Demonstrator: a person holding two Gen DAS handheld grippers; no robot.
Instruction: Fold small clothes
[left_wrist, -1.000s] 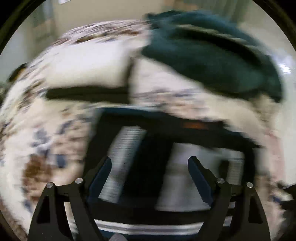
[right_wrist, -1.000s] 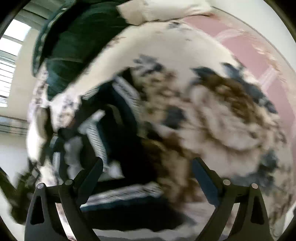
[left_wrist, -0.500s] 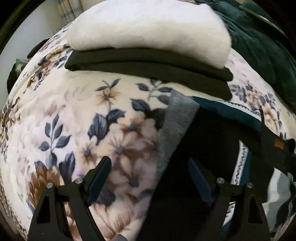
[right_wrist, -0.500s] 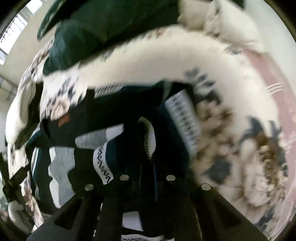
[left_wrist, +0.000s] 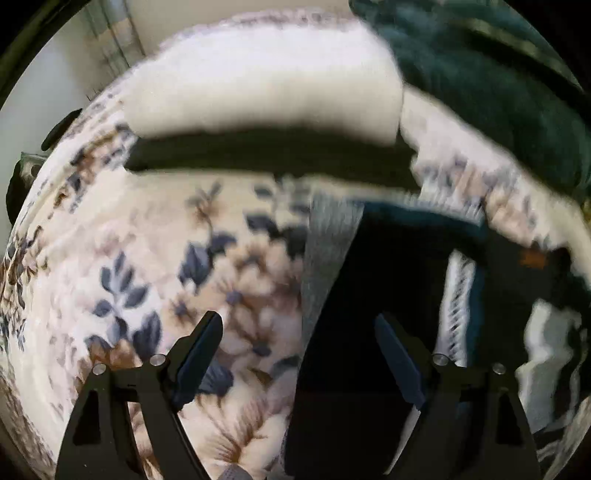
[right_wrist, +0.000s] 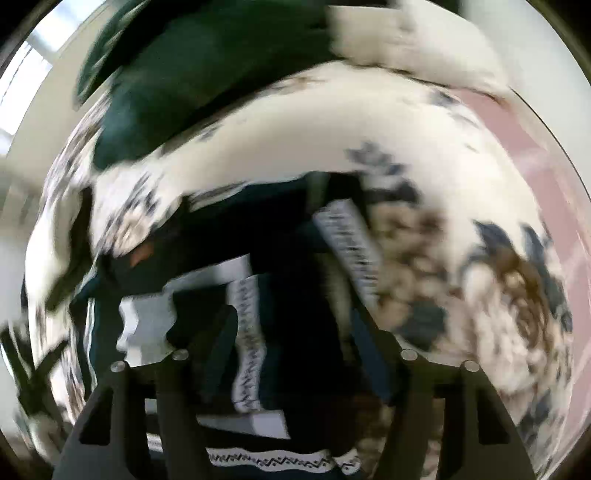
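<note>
Mid-task, one garment in work. Already folded and stacked toward the far edge of the floral blanket (left_wrist: 147, 258): white fleece piece (left_wrist: 258, 92) lying on top of a dark folded piece (left_wrist: 266, 158), both squared up, looks finished. Dark green bedding (left_wrist: 498, 81) heaped beyond, at the far right corner; not obviously part of the job. Currently in hand: dark patterned sweater (left_wrist: 369, 295), navy/teal with white zigzag bands and grey panels, spread on the blanket just in front of the stack, its far edge touching or nearly touching the dark piece; too blurred to say which. Partly gathered on the right side, bands bunched and doubled over in the right wrist view (right_wrist: 251, 332), so probably a first fold started but not flat, not squared. Left gripper (left_wrist: 299, 347) wide open, pointing steeply down, straddling the sweater's left edge with its grey ribbed strip (left_wrist: 325, 258): left finger over bare blanket, right finger over dark fabric, nothing pinched. Right gripper (right_wrist: 295, 325) jaws opening, sweater fabric lying between them, pads apparently not pressing on it, though blur limits certainty. Remaining by estimate: grab left edge, fold across, smooth, halve lengthwise, move onto stack. No further unfolded clothes visible in either view; cannot rule out more outside the frame.
</note>
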